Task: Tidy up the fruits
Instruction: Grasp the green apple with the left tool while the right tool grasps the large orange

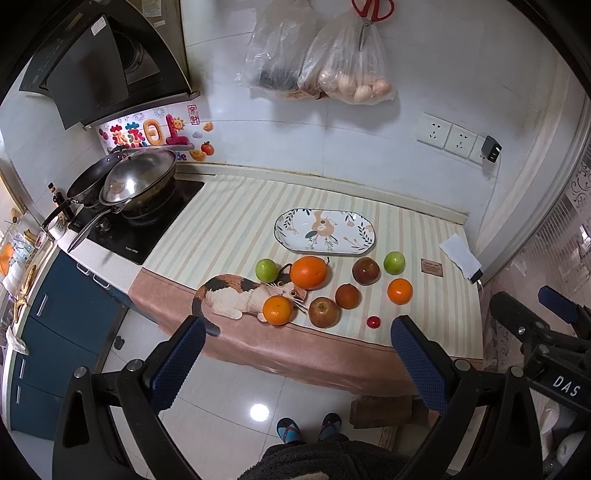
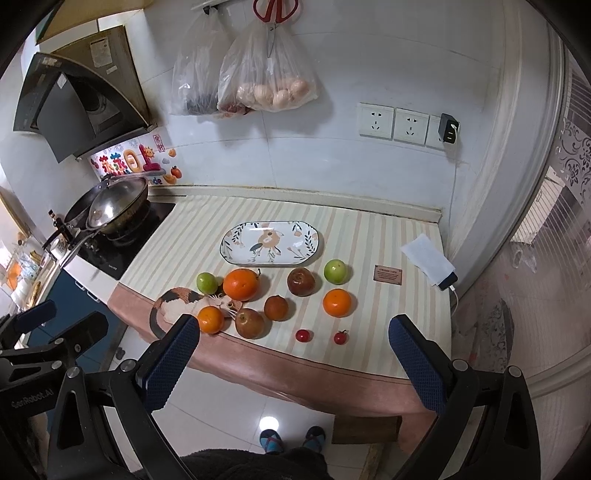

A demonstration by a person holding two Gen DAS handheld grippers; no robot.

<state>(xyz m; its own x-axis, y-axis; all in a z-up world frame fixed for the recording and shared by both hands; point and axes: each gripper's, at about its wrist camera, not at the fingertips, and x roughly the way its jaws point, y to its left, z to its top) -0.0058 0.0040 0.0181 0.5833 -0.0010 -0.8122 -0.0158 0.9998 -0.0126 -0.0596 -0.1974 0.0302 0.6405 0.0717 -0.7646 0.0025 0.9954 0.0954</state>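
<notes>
Fruit lies loose on a striped cloth in front of an empty oval patterned plate (image 1: 325,231) (image 2: 271,242). There is a large orange (image 1: 308,272) (image 2: 241,284), two smaller oranges (image 1: 277,310) (image 1: 399,291), two green apples (image 1: 266,269) (image 1: 394,263), two red apples (image 1: 324,312) (image 1: 366,271), a dark brownish fruit (image 1: 347,296) and two cherry tomatoes (image 2: 303,335) (image 2: 340,337). My left gripper (image 1: 299,349) hovers open in front of the counter edge, holding nothing. My right gripper (image 2: 293,349) is likewise open and empty, level with the near edge.
A stove with a lidded wok (image 1: 138,182) sits to the left. Bags (image 1: 347,70) and red scissors (image 1: 372,9) hang on the tiled wall above wall sockets (image 2: 393,122). A phone under a white cloth (image 2: 430,258) lies at the counter's right end. Slippered feet (image 2: 291,439) stand on the floor.
</notes>
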